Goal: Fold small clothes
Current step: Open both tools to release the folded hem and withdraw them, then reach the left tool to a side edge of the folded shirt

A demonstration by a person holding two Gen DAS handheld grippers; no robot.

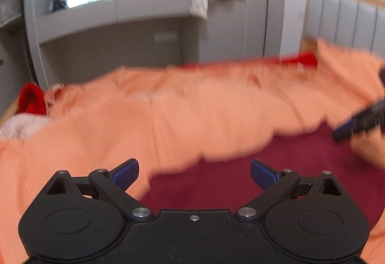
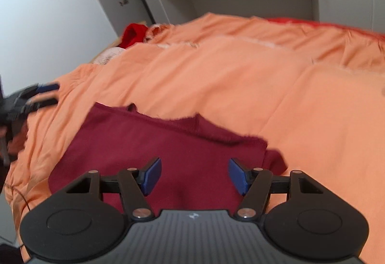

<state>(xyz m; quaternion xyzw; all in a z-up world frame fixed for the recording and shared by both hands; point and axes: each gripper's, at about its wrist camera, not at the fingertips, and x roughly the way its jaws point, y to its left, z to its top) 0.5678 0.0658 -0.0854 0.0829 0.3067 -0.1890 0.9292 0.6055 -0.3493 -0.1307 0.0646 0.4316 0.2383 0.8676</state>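
A dark red garment (image 2: 168,143) lies flat on the orange bedspread (image 2: 240,76); in the left wrist view the same garment (image 1: 276,167) shows in the lower right. My left gripper (image 1: 194,173) hangs open above the garment's edge, with nothing between its blue pads. My right gripper (image 2: 194,175) is open over the garment's near part, its pads apart from the cloth. Each gripper shows in the other's view: the right gripper (image 1: 361,122) at the right edge, the left gripper (image 2: 31,100) at the left edge.
A bright red cloth (image 2: 133,34) and a pale item (image 2: 108,54) lie at the bed's far corner. Grey built-in shelving (image 1: 115,13) with a window stands beyond the bed. A padded headboard (image 1: 344,21) is at the right.
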